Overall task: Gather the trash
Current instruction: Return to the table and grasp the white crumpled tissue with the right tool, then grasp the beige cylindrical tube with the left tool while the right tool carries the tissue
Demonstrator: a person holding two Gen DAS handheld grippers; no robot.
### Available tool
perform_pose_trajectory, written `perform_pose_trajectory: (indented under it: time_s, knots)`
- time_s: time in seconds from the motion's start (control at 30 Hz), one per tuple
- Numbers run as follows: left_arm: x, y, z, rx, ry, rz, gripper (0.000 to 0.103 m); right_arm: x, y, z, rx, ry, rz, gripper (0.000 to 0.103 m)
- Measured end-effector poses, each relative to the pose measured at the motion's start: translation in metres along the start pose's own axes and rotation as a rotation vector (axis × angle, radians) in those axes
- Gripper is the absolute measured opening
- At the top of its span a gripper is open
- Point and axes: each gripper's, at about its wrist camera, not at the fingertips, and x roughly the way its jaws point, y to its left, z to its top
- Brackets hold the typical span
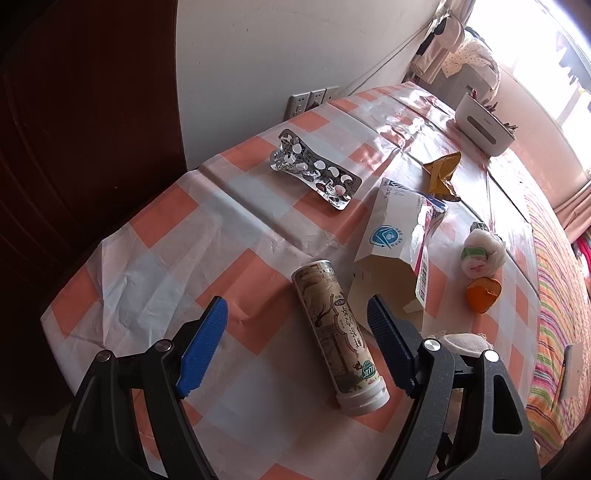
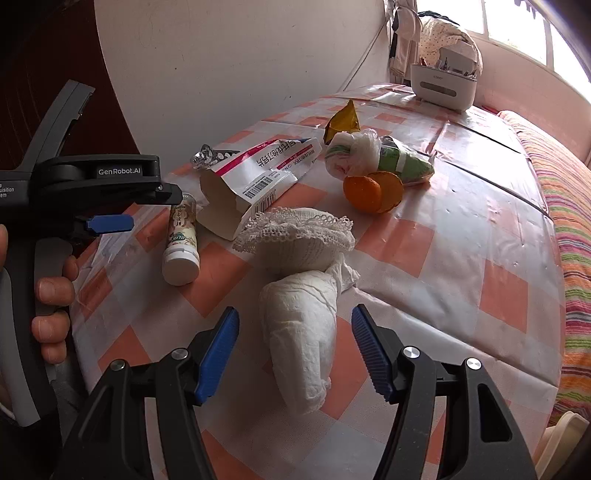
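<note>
Crumpled tissue wad lies near on the checked tablecloth, between the open, empty right gripper jaws: light, soft, best pinched mid-body. Left gripper, wide open and empty, straddles a stiff, smooth bottle lying sideways. Torn medicine box behind gapes, seemingly empty.

wall: white, plain | sockets: mounted beside table edge | door: dark wood | window: bright daylight admitted | table: covered by checked cloth
</note>
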Motion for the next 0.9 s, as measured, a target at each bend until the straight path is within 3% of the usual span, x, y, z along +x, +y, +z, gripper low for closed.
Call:
perform_pose_trajectory:
  time_s: [0.07,0.17,0.63,0.73,0.8,0.9]
  knots:
    - [0.004,0.0,0.0,-0.007,0.009,0.008,0.077,0.005,0.0,-0.001,0.004,0.017,0.011,0.042]
    - [0.011,-0.001,0.001,-0.003,0.02,0.024,0.077,0.007,0.0,-0.002,-0.002,0.019,0.008,0.028]
    - [0.026,-0.025,-0.015,0.1,0.056,0.069,0.074,-0.024,-0.015,-0.014,0.099,-0.071,0.043,0.026]
    - [0.024,-0.03,-0.019,0.13,0.042,0.068,0.063,-0.035,-0.019,-0.015,0.111,-0.107,0.036,0.026]
    - [0.021,-0.032,-0.021,0.151,0.036,0.056,0.047,-0.041,-0.022,-0.017,0.124,-0.125,0.043,0.026]
    - [0.02,-0.036,-0.025,0.185,0.035,0.036,0.038,-0.047,-0.027,-0.019,0.143,-0.143,0.042,0.025]
